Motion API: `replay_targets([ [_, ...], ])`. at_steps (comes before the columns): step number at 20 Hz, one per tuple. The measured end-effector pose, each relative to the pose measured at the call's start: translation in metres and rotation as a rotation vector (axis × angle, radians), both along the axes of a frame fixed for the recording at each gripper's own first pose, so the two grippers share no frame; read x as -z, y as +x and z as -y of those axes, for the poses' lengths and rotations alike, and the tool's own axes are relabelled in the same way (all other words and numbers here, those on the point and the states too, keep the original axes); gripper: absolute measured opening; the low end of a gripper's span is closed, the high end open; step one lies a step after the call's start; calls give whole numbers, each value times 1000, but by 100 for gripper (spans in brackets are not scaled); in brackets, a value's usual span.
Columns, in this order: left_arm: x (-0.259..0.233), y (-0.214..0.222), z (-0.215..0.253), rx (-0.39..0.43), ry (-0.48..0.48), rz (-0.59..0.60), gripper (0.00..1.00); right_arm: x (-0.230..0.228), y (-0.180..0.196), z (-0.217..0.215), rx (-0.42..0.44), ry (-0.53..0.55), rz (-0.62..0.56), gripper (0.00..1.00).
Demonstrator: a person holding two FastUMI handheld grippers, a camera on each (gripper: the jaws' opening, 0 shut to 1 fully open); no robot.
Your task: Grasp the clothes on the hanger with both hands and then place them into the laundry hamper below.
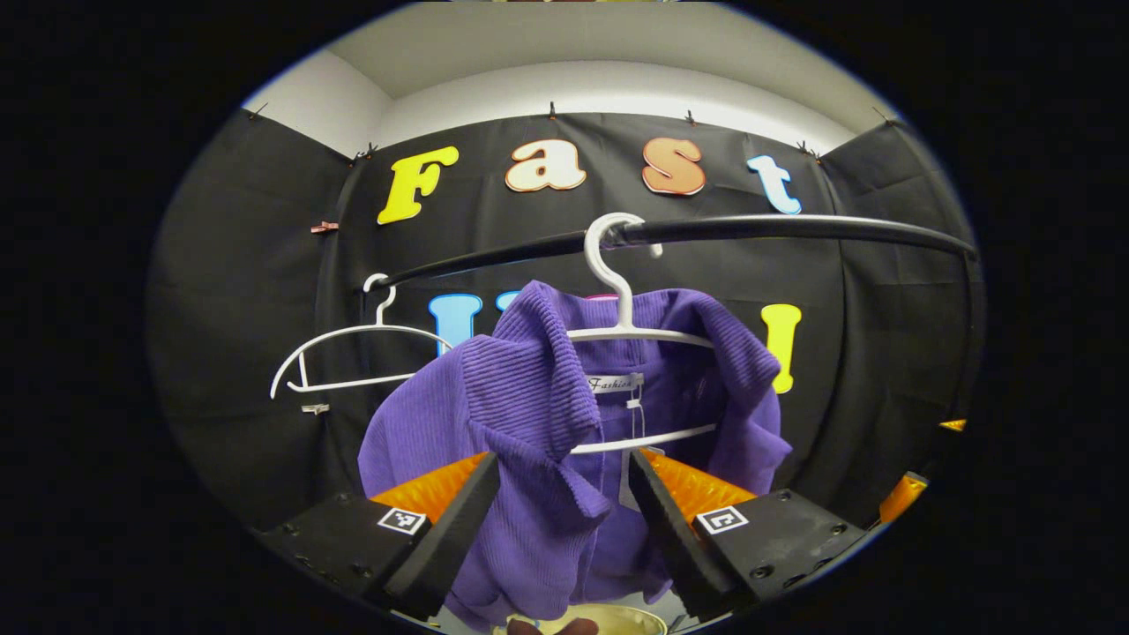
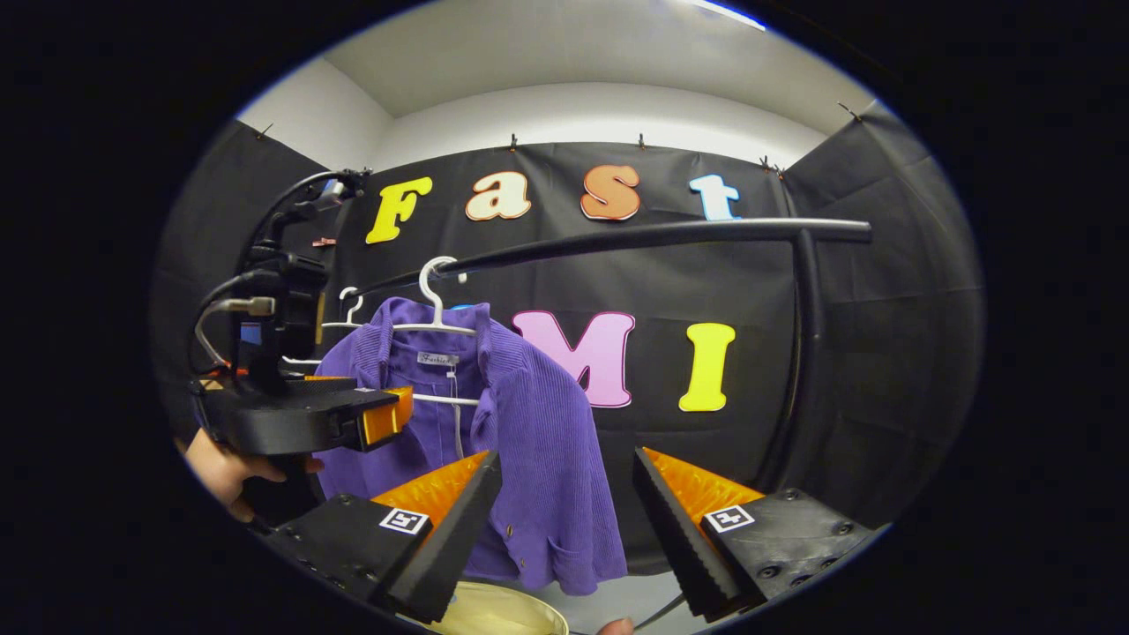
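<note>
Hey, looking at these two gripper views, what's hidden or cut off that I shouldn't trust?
- Laundry hamper: right gripper view, just a pale rim at the bottom edge; its depth and contents are cut off.
- Purple jacket: left gripper view, the hem runs behind the left hand-held gripper fingers.
- Empty white hanger: left gripper view, its right end hides behind the jacket.
- Rail: right gripper view, its left end is lost behind the other gripper.
</note>
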State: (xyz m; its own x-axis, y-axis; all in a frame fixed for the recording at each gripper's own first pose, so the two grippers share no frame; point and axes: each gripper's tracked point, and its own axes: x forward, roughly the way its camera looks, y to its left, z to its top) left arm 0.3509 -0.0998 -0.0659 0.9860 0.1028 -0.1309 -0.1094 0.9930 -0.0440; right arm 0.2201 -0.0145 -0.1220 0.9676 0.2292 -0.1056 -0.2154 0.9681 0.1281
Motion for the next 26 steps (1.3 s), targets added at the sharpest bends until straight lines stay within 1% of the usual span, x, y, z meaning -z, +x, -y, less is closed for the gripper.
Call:
replay_targets([
  [2, 4, 17, -7, -24, 4, -10, 95, 0, 9, -4, -4, 6, 4, 96],
  [4, 8, 24, -9, -24, 0, -10, 95, -4, 16, -13, -10, 8, 16, 99],
  [5, 11, 26, -13, -27, 5, -10, 92, -6, 21, -19, -12, 11, 25, 97],
  [6, 12, 27, -18, -36, 13, -8, 86, -9, 26, -23, -11, 12, 34, 97],
  [7, 15, 26, -24, -39, 19, -7, 70, -11, 31, -28, -10, 14, 43, 97],
  [9, 16, 27, -32, -44, 18, -11, 44, -15, 42, -42, -16, 15, 59, 97],
  [10, 18, 29, -34, -30, 4, -16, 31, -16, 47, -50, -23, 16, 67, 97],
  [11, 18, 25, -33, -18, -4, -20, 20, -17, 51, -58, -29, 18, 73, 97],
  [12, 18, 22, -35, -5, -3, -29, 14, -18, 55, -66, -35, 22, 76, 97],
  [13, 21, 20, -36, 9, 2, -46, 11, -20, 59, -73, -39, 27, 82, 97],
  [15, 25, 13, -44, 4, 11, -65, 11, -23, 66, -86, -45, 37, 92, 97],
  [16, 26, 12, -41, 30, 3, -67, 11, -21, 71, -93, -50, 37, 91, 97],
  [18, 28, 7, -42, 41, 2, -69, 10, -16, 77, -105, -57, 37, 85, 97],
  [22, 27, 2, -40, 89, -13, -53, 8, 2, 105, -113, -28, 12, 59, 98],
  [24, 26, 0, -46, 78, 12, -49, 7, 8, 118, -117, -21, -1, 59, 97],
  [25, 27, 0, -46, 77, 30, -45, 6, 11, 123, -119, -22, -9, 61, 89],
  [26, 27, -2, -49, 68, 46, -42, 6, 12, 127, -125, -33, -7, 64, 77],
])
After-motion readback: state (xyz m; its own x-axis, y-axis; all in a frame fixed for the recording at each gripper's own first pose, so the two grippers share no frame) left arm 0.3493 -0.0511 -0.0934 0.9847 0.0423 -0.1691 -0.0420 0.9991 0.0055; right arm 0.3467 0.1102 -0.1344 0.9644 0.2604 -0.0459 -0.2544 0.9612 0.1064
